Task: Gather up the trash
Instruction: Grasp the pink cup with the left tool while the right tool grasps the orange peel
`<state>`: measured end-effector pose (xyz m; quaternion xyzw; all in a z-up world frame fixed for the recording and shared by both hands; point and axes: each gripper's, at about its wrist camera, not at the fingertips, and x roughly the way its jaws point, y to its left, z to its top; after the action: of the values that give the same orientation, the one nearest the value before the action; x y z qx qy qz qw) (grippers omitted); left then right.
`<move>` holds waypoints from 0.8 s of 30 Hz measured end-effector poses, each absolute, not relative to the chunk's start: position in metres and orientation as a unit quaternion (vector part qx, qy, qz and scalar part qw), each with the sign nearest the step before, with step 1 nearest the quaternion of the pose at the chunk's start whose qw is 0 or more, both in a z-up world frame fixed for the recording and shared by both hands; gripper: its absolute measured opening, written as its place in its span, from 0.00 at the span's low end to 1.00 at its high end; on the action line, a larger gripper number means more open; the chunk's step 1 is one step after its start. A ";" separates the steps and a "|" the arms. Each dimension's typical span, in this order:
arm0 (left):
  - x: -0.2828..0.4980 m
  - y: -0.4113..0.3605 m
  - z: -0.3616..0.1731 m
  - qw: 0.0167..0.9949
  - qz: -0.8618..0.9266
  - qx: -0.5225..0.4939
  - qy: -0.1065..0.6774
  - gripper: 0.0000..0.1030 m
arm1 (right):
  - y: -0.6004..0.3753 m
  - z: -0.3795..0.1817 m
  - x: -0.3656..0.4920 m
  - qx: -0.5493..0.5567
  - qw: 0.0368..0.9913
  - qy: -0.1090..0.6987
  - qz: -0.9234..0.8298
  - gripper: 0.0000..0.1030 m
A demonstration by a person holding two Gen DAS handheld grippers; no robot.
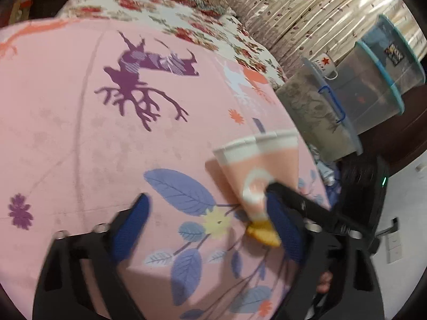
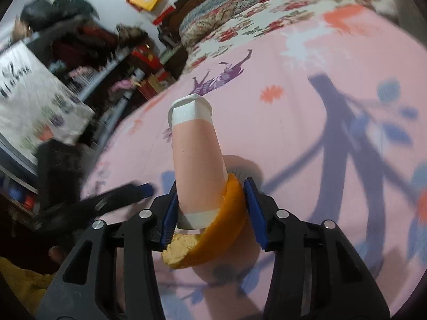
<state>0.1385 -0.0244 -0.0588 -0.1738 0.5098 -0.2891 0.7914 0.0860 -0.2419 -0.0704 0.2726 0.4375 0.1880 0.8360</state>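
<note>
- Between the right gripper (image 2: pixel 210 210) jaws: paper cup (image 2: pixel 197 165) and orange peel (image 2: pixel 213 237), clamped together near the cup base.
- Handling: cup looks light, thin-walled, already creased; moderate squeeze advised.
- Left gripper (image 1: pixel 213 226) jaws: apart, empty, beside the cup.
- Beyond: bed sheet (image 2: pixel 307 138).
</note>
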 end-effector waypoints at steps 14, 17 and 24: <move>0.149 -0.029 -0.058 0.702 -0.395 -0.295 0.514 0.39 | -0.241 -0.095 0.086 0.409 0.735 0.438 0.317 0.48; 0.147 -0.030 -0.056 0.714 -0.384 -0.278 0.516 0.22 | -0.231 -0.087 0.085 0.369 0.757 0.442 0.309 0.55; 0.139 -0.011 -0.045 0.746 -0.353 -0.269 0.495 0.20 | -0.214 -0.064 0.067 0.262 0.823 0.448 0.230 0.84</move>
<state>0.1386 -0.0108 -0.0446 -0.2694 0.4953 -0.3534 0.7464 0.0671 -0.2143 -0.0642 0.2617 0.4480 0.2300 0.8234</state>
